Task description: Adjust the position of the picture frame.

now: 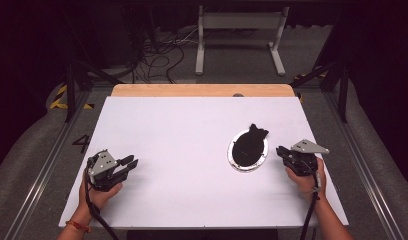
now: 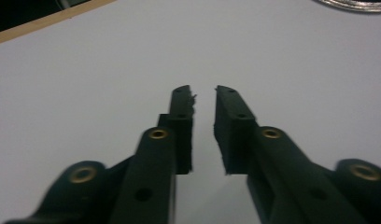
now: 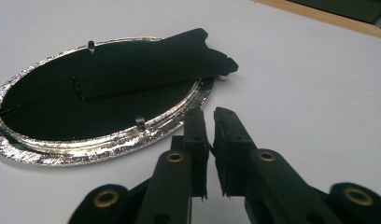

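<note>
Two grippers, yours, resting on white table (image 1: pixel 192 200). Left gripper (image 1: pixel 133 162) near left edge, jaws nearly closed, empty, bare surface ahead. Right gripper (image 1: pixel 280 151) narrow, empty, just beside oval silver-rimmed picture frame (image 1: pixel 248 150), black backing up, right of centre.

Handheld black two-jaw grippers, one in each bare hand

The left gripper (image 1: pixel 132 162) and right gripper (image 1: pixel 280 150) each have long matte-black jaws with brass-ringed pivot holes and small screw holes, a grey three-cornered plate on top, and a black cable trailing back past the wrist. An orange-red band circles the wrist of the left hand (image 1: pixel 97 192); the right hand (image 1: pixel 306 181) has bare forearm behind.
</note>
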Demonstrator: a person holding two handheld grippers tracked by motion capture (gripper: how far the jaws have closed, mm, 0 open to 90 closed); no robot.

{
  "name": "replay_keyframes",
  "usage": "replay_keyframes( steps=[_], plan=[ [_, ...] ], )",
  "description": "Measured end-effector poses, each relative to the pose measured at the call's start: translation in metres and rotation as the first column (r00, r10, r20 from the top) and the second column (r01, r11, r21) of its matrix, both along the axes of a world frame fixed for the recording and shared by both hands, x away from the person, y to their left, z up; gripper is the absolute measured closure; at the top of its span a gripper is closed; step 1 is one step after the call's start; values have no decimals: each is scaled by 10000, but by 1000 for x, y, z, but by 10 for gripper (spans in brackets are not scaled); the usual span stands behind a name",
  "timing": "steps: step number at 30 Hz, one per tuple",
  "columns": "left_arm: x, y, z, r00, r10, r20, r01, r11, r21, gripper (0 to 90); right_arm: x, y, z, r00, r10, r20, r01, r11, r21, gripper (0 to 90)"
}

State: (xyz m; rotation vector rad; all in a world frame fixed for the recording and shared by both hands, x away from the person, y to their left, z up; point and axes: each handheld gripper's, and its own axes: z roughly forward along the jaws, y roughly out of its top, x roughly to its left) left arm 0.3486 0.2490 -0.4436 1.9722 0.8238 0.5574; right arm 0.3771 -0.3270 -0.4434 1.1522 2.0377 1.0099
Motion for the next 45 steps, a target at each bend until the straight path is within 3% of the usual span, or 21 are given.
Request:
replay_keyframes(
  steps=[2, 5, 10, 18, 23, 27, 34, 39, 45],
  plan=[
    [3, -3, 0, 9998, -155, -148, 157, 9998, 145, 900, 4, 3, -1, 9998, 119, -154, -120, 9999, -33, 890],
    [8, -10, 1, 9992, -331, -232, 341, 9985, 425, 900, 9, 7, 0, 9995, 176, -256, -180, 9997, -164, 894],
    [19, -24, 4, 9976, -598, -336, 612, 9973, 418, 900, 21, 17, -7, 9989, 28, -464, -61, 9974, -715, 900],
    [33, -44, 8, 9944, -971, -410, 983, 9947, 299, 900, 43, 15, -1, 9967, -379, -712, 381, 9993, 19, 900],
    [41, -54, 7, 9919, -1184, -458, 1204, 9917, 444, 900, 52, 19, -9, 9951, -467, -867, 453, 9988, -179, 900],
    [43, -58, 4, 9905, -1265, -536, 1297, 9896, 619, 900, 54, 22, -12, 9944, -493, -936, 453, 9980, -447, 900],
    [42, -56, 2, 9888, -1342, -651, 1379, 9888, 565, 900, 59, 23, -13, 9944, -523, -923, 460, 9965, -693, 900],
    [41, -58, 0, 9867, -1453, -722, 1499, 9866, 637, 900, 65, 22, -11, 9928, -560, -1062, 519, 9978, -410, 900],
    [40, -59, 0, 9847, -1563, -765, 1611, 9851, 607, 900, 71, 22, -13, 9925, -588, -1070, 539, 9974, -487, 900]
  ],
)
